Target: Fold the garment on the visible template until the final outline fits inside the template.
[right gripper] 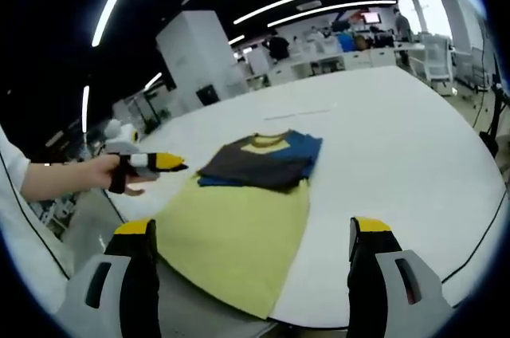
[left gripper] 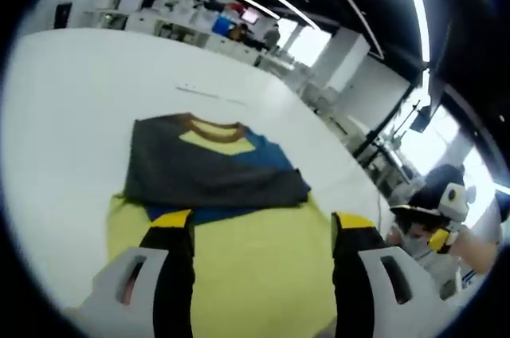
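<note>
A folded garment [left gripper: 215, 167], dark grey over blue and yellow with a brown collar, lies on the far end of a yellow template [left gripper: 255, 266] on the white table. My left gripper [left gripper: 263, 226] hovers open over the template's near part, holding nothing. In the right gripper view the garment [right gripper: 259, 161] lies at the far end of the template [right gripper: 239, 234]. My right gripper [right gripper: 253, 230] is open above the template's near edge, with nothing between its jaws. A hand holds the left gripper [right gripper: 163, 163] to the left of the garment, off the cloth.
The white table [right gripper: 398, 139] stretches wide to the right and behind the garment. Its near edge [right gripper: 446, 274] curves close under the right gripper. A person [left gripper: 438, 210] is at the table's right side. Desks, chairs and a white pillar [right gripper: 199, 55] stand far behind.
</note>
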